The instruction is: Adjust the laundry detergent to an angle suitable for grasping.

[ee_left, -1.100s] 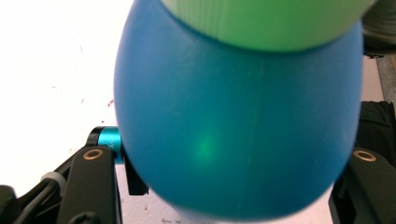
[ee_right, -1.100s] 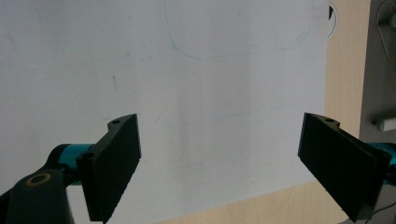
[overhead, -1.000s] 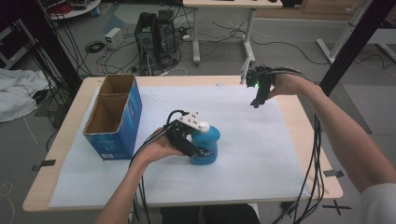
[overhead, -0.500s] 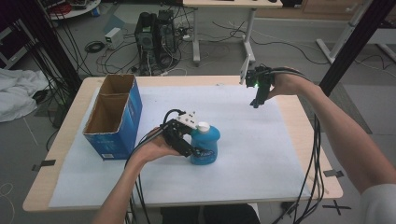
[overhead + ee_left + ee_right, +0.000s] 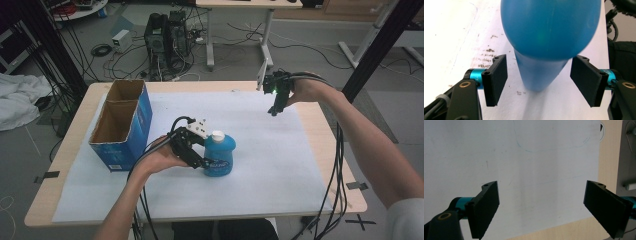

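Note:
A blue plastic bottle (image 5: 221, 154) with a white cap stands upright on the white sheet near the table's middle. My left gripper (image 5: 201, 161) reaches it from the left, low on its body. In the left gripper view the bottle (image 5: 549, 30) sits between the two pads, and the left gripper (image 5: 541, 80) is open with a gap on each side. My right gripper (image 5: 274, 108) hangs above the far right of the sheet, pointing down. In its own view the right gripper (image 5: 544, 210) is open with bare white sheet between the jaws.
An open blue cardboard box (image 5: 122, 125) with two compartments stands at the table's left side. The white sheet (image 5: 280, 165) covers most of the wooden table (image 5: 345, 190). Cables trail off the front edge from both grippers. Desks and computer gear stand on the floor beyond.
My left gripper has slid a little further right, so its jaws sit deeper around the bottle's base. The bottle and the right gripper have hardly moved.

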### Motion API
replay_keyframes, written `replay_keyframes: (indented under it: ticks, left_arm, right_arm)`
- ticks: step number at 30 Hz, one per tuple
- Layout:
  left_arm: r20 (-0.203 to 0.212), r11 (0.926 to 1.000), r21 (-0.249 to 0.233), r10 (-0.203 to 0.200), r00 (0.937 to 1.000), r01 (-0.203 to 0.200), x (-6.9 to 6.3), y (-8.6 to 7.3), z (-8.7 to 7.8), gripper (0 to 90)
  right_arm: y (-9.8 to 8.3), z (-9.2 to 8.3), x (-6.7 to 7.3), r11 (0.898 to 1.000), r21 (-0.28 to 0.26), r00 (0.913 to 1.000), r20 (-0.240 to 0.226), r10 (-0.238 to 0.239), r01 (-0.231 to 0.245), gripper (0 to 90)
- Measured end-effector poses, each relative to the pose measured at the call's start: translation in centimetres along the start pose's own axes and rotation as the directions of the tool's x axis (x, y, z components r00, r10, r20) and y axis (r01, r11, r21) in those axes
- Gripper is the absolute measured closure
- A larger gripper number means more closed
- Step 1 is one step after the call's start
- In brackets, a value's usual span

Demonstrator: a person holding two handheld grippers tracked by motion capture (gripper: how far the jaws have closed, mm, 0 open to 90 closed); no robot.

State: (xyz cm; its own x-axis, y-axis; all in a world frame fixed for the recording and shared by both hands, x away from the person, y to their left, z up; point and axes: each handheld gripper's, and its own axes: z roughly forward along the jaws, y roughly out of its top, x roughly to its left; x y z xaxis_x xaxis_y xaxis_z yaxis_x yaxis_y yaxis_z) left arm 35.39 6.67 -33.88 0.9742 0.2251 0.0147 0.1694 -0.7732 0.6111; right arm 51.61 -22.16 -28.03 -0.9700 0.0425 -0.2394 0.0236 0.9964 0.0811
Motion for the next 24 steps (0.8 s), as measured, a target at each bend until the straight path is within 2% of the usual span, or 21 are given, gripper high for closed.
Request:
replay_keyframes:
  ticks: [1, 6, 7, 8, 10, 16, 20, 22, 24]
  left_arm:
    - [0.002, 1.0000, 0.002, -0.001, 1.0000, 0.001, 0.0, 0.0, -0.1, 30.2]
    - [-0.012, 0.9997, 0.024, 0.001, 0.9999, 0.000, -0.2, 0.0, -0.8, 30.2]
    - [-0.013, 0.9994, 0.030, 0.015, 0.9998, -0.014, -0.1, 0.1, -1.0, 30.2]
    - [-0.010, 0.9993, 0.035, 0.012, 0.9999, -0.012, -0.1, 0.1, -1.1, 30.1]
    - [-0.014, 0.9989, 0.045, 0.010, 0.9999, -0.010, -0.2, 0.2, -1.3, 27.1]
    - [-0.016, 0.9970, 0.074, 0.025, 0.9996, -0.024, -0.3, 0.2, -1.8, 26.9]
    - [-0.016, 0.9932, 0.113, 0.030, 0.9994, -0.028, -0.2, 0.2, -2.3, 24.7]
    - [-0.009, 0.9882, 0.147, 0.045, 0.9990, -0.043, -0.1, 0.3, -2.7, 24.7]
    - [-0.011, 0.9822, 0.184, 0.043, 0.9990, -0.041, 0.1, 0.5, -3.1, 23.8]
  right_arm:
    - [0.0, 0.0, -0.1, 1.000, 0.005, 0.9999, 0.000, -0.017, 0.017, 12.3]
    - [0.0, -0.1, 0.0, 1.000, 0.005, 0.9999, 0.002, -0.016, 0.016, 12.3]
    - [0.1, -0.1, 0.0, 1.000, 0.003, 0.9998, 0.002, -0.018, 0.018, 12.3]
    - [0.1, -0.1, 0.2, 1.000, -0.003, 0.9999, 0.001, 0.010, -0.010, 12.3]
    - [0.2, -0.1, 0.2, 1.000, 0.002, 1.0000, -0.002, 0.003, -0.003, 12.3]
    - [0.2, -0.1, 0.2, 1.000, 0.005, 1.0000, -0.001, -0.003, 0.003, 12.3]
    - [0.2, -0.1, 0.2, 1.000, 0.005, 1.0000, 0.001, -0.003, 0.003, 12.3]
    - [0.2, -0.1, 0.3, 1.000, 0.005, 1.0000, 0.001, -0.003, 0.003, 12.3]
    - [0.3, -0.1, 0.3, 1.000, 0.005, 1.0000, -0.002, -0.002, 0.002, 12.3]
